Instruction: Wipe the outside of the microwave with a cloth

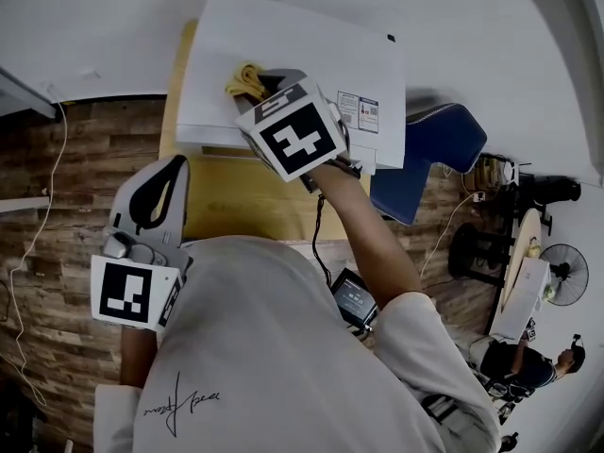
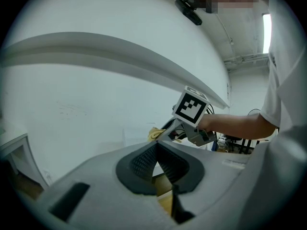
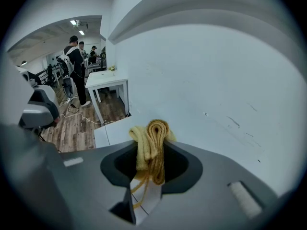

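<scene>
The white microwave [image 1: 311,45] stands on a wooden table [image 1: 241,206] against the wall, and I look down on its top. My right gripper [image 1: 260,88] is over the top's front left part, shut on a folded yellow cloth [image 1: 245,81]. In the right gripper view the cloth [image 3: 152,145] bulges out between the jaws of the right gripper [image 3: 152,152], above the microwave's white top [image 3: 112,131]. My left gripper [image 1: 175,168] hangs low at the table's left front, away from the microwave. In its own view the left gripper [image 2: 154,150] has its pads together with nothing between them.
A blue chair [image 1: 425,154] stands right of the table. A cable [image 1: 42,215] trails over the wood floor at the left. A fan [image 1: 566,274] and equipment are at the far right. People [image 3: 74,63] stand by a white table [image 3: 103,80] across the room.
</scene>
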Demonstrator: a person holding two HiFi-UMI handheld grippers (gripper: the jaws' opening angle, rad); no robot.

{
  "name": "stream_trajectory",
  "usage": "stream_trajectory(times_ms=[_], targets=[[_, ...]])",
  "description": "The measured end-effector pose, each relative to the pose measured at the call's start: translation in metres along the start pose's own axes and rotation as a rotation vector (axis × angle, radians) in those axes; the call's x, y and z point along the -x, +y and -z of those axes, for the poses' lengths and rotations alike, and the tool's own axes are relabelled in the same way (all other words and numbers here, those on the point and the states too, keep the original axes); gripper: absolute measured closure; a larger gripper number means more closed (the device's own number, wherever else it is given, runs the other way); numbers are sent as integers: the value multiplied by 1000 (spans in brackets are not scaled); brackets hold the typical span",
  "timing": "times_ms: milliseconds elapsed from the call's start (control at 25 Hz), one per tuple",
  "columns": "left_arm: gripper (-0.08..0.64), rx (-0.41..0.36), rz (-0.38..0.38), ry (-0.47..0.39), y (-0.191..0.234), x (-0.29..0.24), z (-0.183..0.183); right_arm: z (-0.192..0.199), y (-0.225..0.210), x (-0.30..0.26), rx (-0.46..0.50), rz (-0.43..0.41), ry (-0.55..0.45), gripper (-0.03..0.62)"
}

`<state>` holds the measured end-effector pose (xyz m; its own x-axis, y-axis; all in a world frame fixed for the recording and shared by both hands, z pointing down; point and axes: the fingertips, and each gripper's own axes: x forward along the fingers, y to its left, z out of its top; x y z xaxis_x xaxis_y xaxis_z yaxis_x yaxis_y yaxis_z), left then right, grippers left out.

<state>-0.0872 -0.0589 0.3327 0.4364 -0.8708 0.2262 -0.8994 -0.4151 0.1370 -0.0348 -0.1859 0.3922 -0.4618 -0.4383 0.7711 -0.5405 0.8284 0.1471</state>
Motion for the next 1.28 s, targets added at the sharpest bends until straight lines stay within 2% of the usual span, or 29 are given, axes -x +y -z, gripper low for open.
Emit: stream_trajectory(times_ms=[320, 440, 560, 640, 800, 1040, 1280], targets=[[568, 12, -26, 0, 11, 2, 1, -28, 27, -17, -19, -84, -35, 474], [568, 13, -36, -6, 16, 6, 0, -43, 45, -22, -32, -149, -68, 474], [568, 21, -50, -5, 20, 9, 0, -63, 64, -9, -186, -336, -211, 474], [568, 29, -55, -4, 22, 7, -1, -70, 61, 6, -257, -388, -307, 474], [568, 52, -71, -13, 25, 7, -1, -60, 43, 28, -204, -306, -406, 474], [568, 52, -76, -25, 19, 8, -4, -32, 19, 59, -203, -202, -482, 472], [568, 35, -53, -12, 5, -1, -2, -11, 6, 86, -229, -161, -551, 472]])
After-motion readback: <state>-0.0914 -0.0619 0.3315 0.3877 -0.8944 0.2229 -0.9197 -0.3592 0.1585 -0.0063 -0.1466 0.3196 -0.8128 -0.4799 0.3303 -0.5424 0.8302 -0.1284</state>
